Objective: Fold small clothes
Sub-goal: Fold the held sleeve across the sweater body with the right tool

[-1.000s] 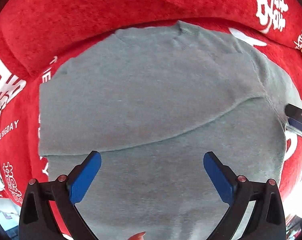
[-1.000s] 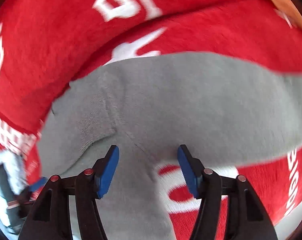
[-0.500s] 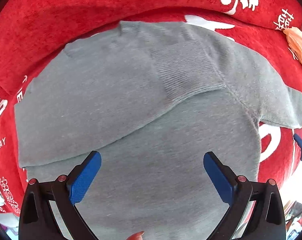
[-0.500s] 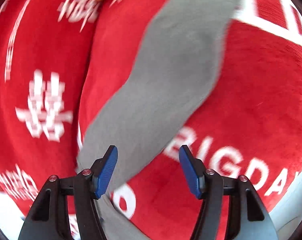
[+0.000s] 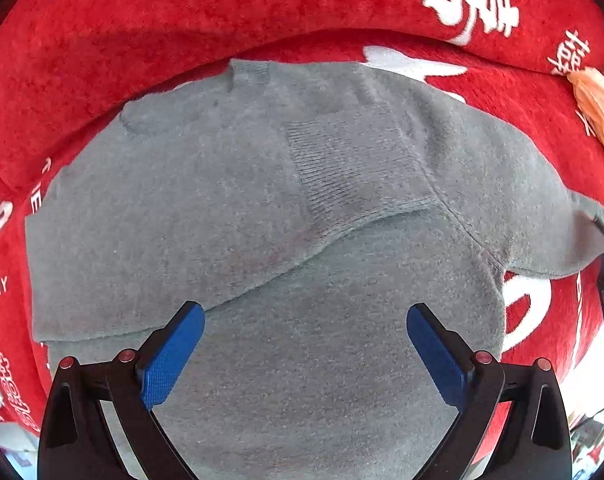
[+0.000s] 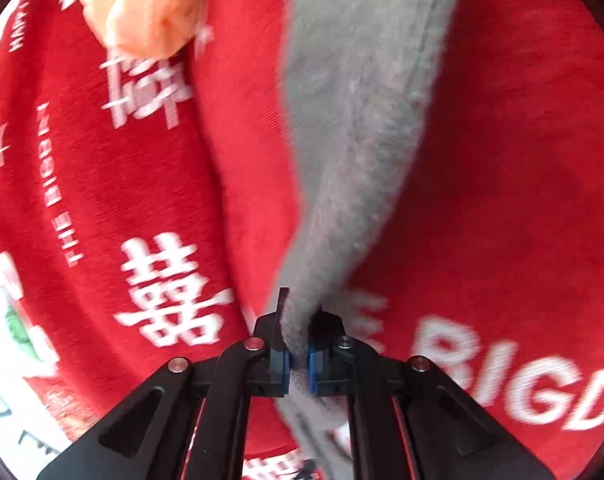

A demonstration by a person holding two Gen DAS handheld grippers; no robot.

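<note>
A grey sweater [image 5: 261, 240] lies flat on a red blanket [image 5: 181, 20], one sleeve already folded across it. The right gripper [image 6: 297, 364] has just closed its fingers on the other sleeve [image 6: 362, 140], ready to fold. The left gripper [image 5: 306, 348] hovers above, fingers wide and empty.

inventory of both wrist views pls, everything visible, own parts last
sweater: 1, grey, flat on the blanket, one sleeve folded across the chest
free sleeve: 1, grey, stretched out to the side, its end pinched in the right tool
blanket: 1, red with white lettering, under everything
orange cloth: 1, pale orange, bunched on the blanket beyond the sleeve
left tool: 1, black with blue pads, open above the sweater's body
right tool: 1, black with blue pads, just closed on the sleeve
</note>
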